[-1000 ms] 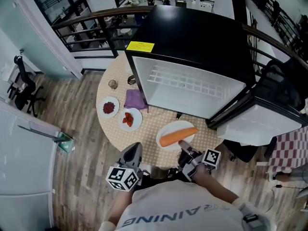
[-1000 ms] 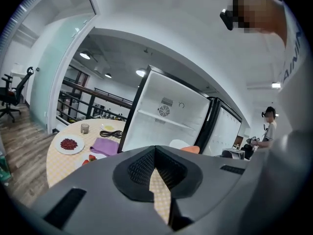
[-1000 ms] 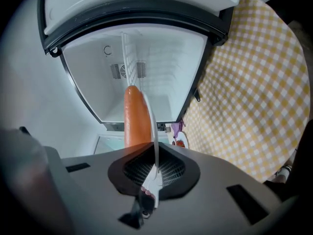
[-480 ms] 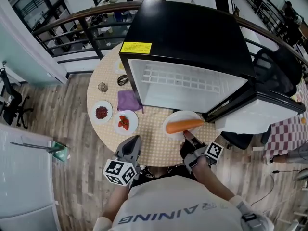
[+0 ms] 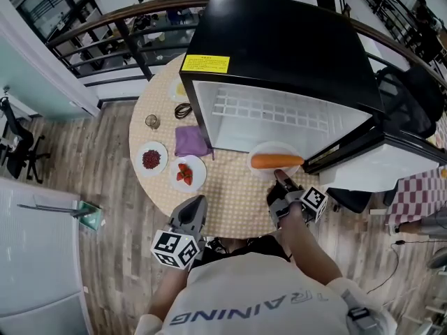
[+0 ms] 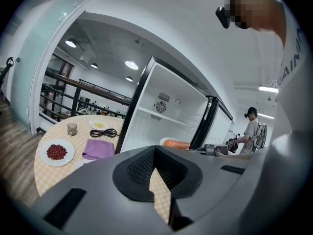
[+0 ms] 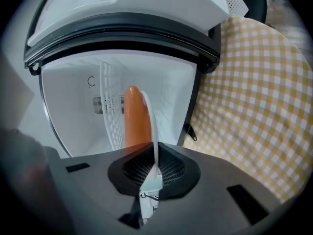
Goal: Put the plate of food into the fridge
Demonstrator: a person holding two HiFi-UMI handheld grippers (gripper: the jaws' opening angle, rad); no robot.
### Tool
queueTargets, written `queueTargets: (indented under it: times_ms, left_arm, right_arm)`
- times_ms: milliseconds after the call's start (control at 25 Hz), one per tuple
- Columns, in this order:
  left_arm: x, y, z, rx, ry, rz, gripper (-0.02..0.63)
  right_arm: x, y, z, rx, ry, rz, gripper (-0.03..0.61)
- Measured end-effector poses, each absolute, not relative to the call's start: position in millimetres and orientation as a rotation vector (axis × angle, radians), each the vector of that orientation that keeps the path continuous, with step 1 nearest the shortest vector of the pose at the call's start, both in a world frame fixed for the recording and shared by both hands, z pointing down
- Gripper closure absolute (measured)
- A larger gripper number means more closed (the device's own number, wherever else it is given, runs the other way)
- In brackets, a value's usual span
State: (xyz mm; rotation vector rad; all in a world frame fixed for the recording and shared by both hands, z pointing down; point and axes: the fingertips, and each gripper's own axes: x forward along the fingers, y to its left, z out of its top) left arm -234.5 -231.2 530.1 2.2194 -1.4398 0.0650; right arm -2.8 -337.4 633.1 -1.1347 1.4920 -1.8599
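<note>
A white plate with a carrot on it hangs at the mouth of the open black fridge, by its lower right corner. My right gripper is shut on the plate's near rim. In the right gripper view the plate's rim runs edge-on between the jaws of my right gripper, with the carrot in front of the white fridge interior. My left gripper hovers over the table's near edge, shut with nothing in it.
The round checked table also bears a plate of red beans, a plate of red pieces, a purple cloth, a glass and a black cable. The fridge door stands open at the right. A railing runs behind.
My right gripper has carried the plate and carrot forward and right, from over the table to the fridge opening. The left gripper has shifted only a little.
</note>
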Motion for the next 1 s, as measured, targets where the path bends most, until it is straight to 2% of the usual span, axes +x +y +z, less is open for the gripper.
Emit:
queueTargets:
  times_ms: [1000]
  left_arm:
    - [-235.7,-237.0,542.3,2.160,-1.464,0.102,0.606]
  right_arm:
    - [2.5,-452.9,687.7,-1.300,1.233,-1.786,0.545]
